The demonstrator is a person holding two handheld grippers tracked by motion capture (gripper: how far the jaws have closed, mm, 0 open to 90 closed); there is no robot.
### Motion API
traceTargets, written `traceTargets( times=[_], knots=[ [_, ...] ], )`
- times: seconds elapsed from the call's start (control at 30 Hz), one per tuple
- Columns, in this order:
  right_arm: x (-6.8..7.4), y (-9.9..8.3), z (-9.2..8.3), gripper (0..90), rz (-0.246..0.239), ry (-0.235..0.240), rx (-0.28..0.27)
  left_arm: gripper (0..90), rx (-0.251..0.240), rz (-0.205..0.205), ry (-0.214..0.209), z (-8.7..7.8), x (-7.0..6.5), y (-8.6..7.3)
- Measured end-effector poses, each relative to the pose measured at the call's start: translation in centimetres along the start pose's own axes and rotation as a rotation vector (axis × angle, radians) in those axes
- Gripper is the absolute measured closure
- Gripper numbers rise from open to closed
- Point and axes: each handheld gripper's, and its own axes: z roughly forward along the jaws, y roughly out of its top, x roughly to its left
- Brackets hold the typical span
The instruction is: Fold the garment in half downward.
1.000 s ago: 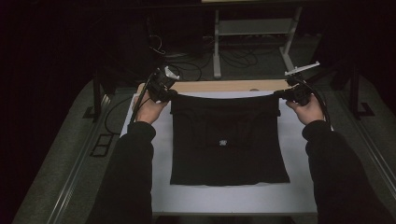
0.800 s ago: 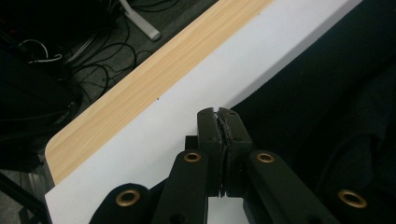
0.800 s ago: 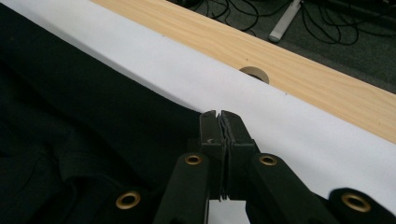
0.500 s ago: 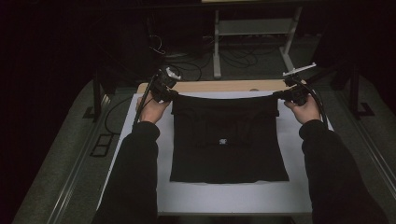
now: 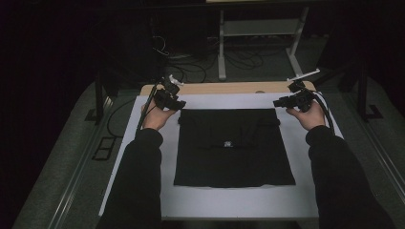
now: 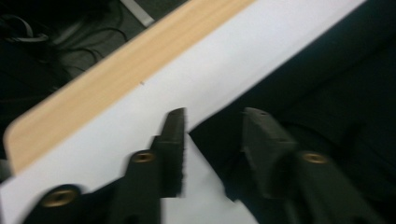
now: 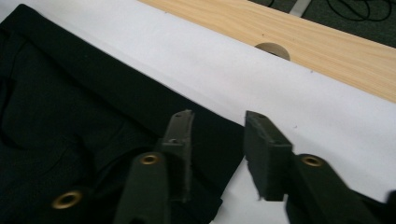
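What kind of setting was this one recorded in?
Probably a lab or workshop recording station, dimly lit: a wooden table with a white sheet under a black garment, loose cables on the floor, and a metal stand behind.

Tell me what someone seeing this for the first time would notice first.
The folded black garment lying flat in the middle of the white sheet on the table stands out most, with a small white tag near its centre. At its two far corners sit the left gripper and the right gripper. Their jaws have just been opening and now stand apart over the corners, pressing nothing.
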Motion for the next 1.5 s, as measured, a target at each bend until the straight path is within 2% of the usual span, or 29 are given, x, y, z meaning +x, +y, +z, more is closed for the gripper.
traceTargets(
  times=[0.1,0.2,0.23,0.3,0.37,0.43,0.47,0.53,0.6,0.77,0.9,1.13,1.17,1.27,1.3,1.37,1.5],
  knots=[
    [0.0,-0.2,-0.3,49.4,0.021,0.019,-0.003,40.2,-0.034,-0.046,-0.028,-0.2,0.1,-0.5],
    [0.1,-0.1,-0.7,38.5,0.020,0.003,-0.009,28.7,-0.060,-0.070,-0.076,-0.6,0.4,-0.9],
    [0.2,-0.1,-0.8,35.4,0.015,-0.001,-0.015,24.0,-0.068,-0.074,-0.080,-0.7,0.4,-0.9],
    [0.3,0.0,-1.1,25.9,0.026,-0.007,-0.029,12.5,-0.083,-0.084,-0.099,-0.9,0.5,-1.1],
    [0.4,0.0,-1.4,14.3,0.025,-0.016,-0.042,8.4,-0.092,-0.093,-0.132,-1.2,0.6,-1.1],
    [0.6,0.1,-1.6,6.1,0.028,-0.003,-0.053,0.0,-0.105,-0.105,-0.142,-1.4,0.6,-1.1],
    [0.8,0.1,-1.7,0.0,0.032,-0.003,-0.053,0.0,-0.118,-0.112,-0.152,-1.5,0.6,-1.2],
    [1.0,0.2,-1.9,0.0,0.029,-0.005,-0.062,0.0,-0.160,-0.125,-0.171,-1.8,0.5,-1.3],
    [1.3,0.1,-2.2,0.0,0.025,0.010,-0.072,0.0,-0.192,-0.139,-0.171,-2.0,0.2,-1.4],
    [1.9,-0.1,-2.5,0.0,0.012,0.035,-0.079,0.0,-0.199,-0.114,-0.182,-2.3,-0.5,-1.6],
    [2.4,-0.3,-2.7,0.0,0.002,0.054,-0.082,0.0,-0.206,-0.130,-0.206,-2.3,-0.8,-1.7],
    [3.5,-0.4,-2.7,0.0,-0.022,0.080,-0.082,0.0,-0.231,-0.123,-0.226,-2.7,-1.4,-1.9],
    [3.7,-0.4,-2.8,0.0,-0.024,0.083,-0.084,0.0,-0.243,-0.137,-0.230,-2.8,-1.6,-1.9],
    [4.2,-0.4,-2.9,0.0,-0.034,0.097,-0.091,0.0,-0.267,-0.140,-0.244,-2.9,-2.1,-2.1],
    [4.4,-0.3,-2.9,0.0,-0.036,0.102,-0.088,0.0,-0.267,-0.128,-0.249,-2.9,-2.2,-2.1],
    [4.8,-0.4,-2.8,0.0,-0.043,0.113,-0.091,0.0,-0.285,-0.135,-0.257,-2.8,-2.7,-2.1],
    [5.6,-0.4,-2.5,0.0,-0.063,0.131,-0.085,0.0,-0.289,-0.130,-0.278,-2.5,-3.2,-2.1]
  ],
)
